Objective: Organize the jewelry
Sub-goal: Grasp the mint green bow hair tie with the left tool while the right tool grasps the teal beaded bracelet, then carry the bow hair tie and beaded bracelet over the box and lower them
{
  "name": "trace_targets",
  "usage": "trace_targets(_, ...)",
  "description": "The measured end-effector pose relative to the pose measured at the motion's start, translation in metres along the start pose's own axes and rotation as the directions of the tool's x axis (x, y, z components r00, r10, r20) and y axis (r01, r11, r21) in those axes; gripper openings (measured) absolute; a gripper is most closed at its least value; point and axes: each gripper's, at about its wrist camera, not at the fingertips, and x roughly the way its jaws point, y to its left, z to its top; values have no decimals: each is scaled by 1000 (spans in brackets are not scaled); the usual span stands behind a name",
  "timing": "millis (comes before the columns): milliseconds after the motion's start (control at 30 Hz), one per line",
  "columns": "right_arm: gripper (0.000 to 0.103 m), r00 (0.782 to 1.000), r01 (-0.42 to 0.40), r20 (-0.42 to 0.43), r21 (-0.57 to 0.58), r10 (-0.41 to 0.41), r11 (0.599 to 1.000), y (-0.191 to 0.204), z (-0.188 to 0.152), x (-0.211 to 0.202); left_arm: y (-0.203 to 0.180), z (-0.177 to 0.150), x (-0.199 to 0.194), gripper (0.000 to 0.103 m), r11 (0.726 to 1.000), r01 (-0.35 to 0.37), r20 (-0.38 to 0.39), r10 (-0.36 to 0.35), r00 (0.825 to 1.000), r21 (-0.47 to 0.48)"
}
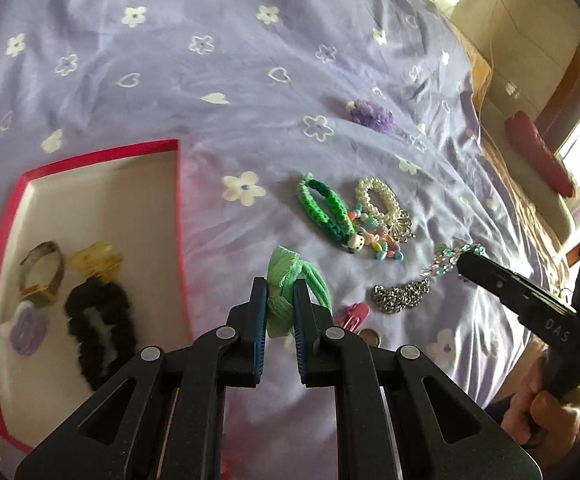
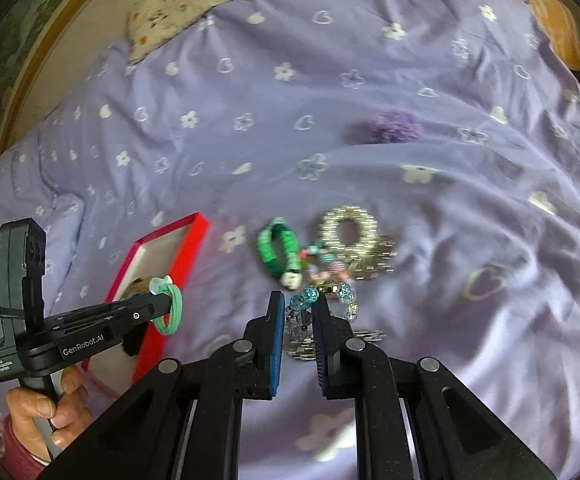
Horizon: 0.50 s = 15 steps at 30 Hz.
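The red-rimmed box (image 1: 178, 216) lay on the bed at about nine o'clock in the left wrist view, and it already held four pieces: a metal band (image 1: 44, 268), a yellow claw clip (image 1: 96, 262), a black scrunchie (image 1: 100, 332) and a lilac flower clip (image 1: 26, 330). So a fair share of the sorting looked done.

The left hand-held gripper (image 1: 280, 304) was clenched on a light green hair tie (image 1: 286, 288), carried above the sheet just right of the box's near edge. The right hand-held gripper (image 2: 296, 312) was clamped on a blue and clear bead bracelet (image 2: 322, 300), lifted over the pile.

Still loose on the purple bedsheet (image 1: 210, 60), toward three o'clock of the box, were a green braided bracelet (image 1: 324, 208), a pearl bracelet (image 1: 378, 198), a pastel bead string with a panda charm (image 1: 374, 242), a silver chain (image 1: 400, 298), a pink clip (image 1: 352, 314) and, well apart toward one o'clock, a purple scrunchie (image 1: 372, 114).

By my reckoning the task stood near its middle: two pieces in transit, six or so yet to be gathered.
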Motion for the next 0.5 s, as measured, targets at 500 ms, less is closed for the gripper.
trace_targets(500, 13, 992, -122, -51, -102, 117, 987, 80, -13, 16, 72, -32, -56, 10, 989, -53, 51, 61, 997, -139)
